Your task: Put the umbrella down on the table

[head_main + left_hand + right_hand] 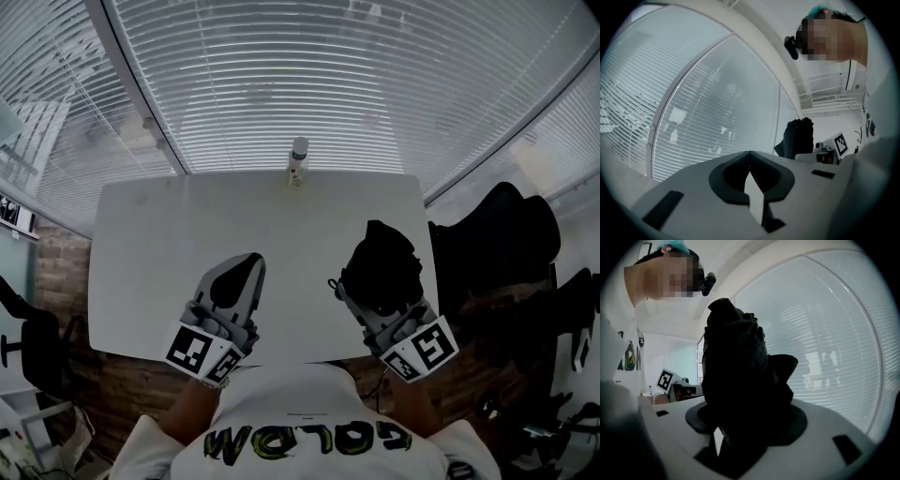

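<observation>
Table (281, 220) appears only in head view; right tool (377, 292) clamps umbrella (736, 371).

White counter (150, 244) stands against daylit slatted window blinds (328, 84); black chair (497, 248) just beside its right edge; brown brick-patterned floor (58, 272) below

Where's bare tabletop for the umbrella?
The table is bare between the bottle at its far edge and the umbrella, and at its far left corner. Crowded only along the near edge: left gripper, right gripper.

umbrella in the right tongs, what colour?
The umbrella is plain black; the right gripper view shows it best.
</observation>
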The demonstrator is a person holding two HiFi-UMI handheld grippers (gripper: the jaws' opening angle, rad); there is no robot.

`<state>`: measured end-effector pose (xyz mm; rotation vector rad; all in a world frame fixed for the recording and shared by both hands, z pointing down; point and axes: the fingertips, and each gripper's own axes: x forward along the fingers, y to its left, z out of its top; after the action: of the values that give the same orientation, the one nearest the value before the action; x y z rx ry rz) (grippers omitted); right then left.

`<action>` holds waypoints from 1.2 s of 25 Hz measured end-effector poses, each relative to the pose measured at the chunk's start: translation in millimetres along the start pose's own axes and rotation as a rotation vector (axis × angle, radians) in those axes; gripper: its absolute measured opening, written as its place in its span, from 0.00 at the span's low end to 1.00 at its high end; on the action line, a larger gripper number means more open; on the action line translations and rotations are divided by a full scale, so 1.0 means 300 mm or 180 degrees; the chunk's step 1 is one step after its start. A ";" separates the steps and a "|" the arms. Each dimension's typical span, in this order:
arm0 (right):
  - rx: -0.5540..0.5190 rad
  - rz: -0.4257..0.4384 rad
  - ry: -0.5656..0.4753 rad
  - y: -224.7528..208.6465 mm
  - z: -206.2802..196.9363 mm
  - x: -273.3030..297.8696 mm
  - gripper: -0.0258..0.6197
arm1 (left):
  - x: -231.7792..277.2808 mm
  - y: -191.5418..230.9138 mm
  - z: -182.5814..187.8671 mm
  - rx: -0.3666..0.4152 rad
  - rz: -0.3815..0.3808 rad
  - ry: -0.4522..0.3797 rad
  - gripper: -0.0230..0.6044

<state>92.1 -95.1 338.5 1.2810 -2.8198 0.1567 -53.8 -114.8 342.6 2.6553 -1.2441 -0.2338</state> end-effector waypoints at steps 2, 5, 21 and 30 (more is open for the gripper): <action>-0.0161 -0.0046 0.0065 -0.006 0.000 0.001 0.46 | 0.004 -0.005 0.008 0.0005 0.0004 -0.0004 0.05; -0.0400 -0.0093 0.0186 -0.010 -0.015 0.008 0.46 | 0.007 -0.008 0.011 0.0000 0.0015 -0.0007 0.05; -0.1206 -0.0171 0.0946 -0.031 -0.184 0.080 0.46 | 0.011 0.011 -0.008 -0.0021 0.0059 0.0033 0.05; -0.1673 -0.0264 0.1390 -0.070 -0.304 0.103 0.46 | 0.015 0.018 -0.021 -0.0036 0.0080 0.0048 0.05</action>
<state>87.1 -122.2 433.1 1.0756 -2.2256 -0.2603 -53.4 -120.9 349.8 2.6255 -1.2669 -0.2158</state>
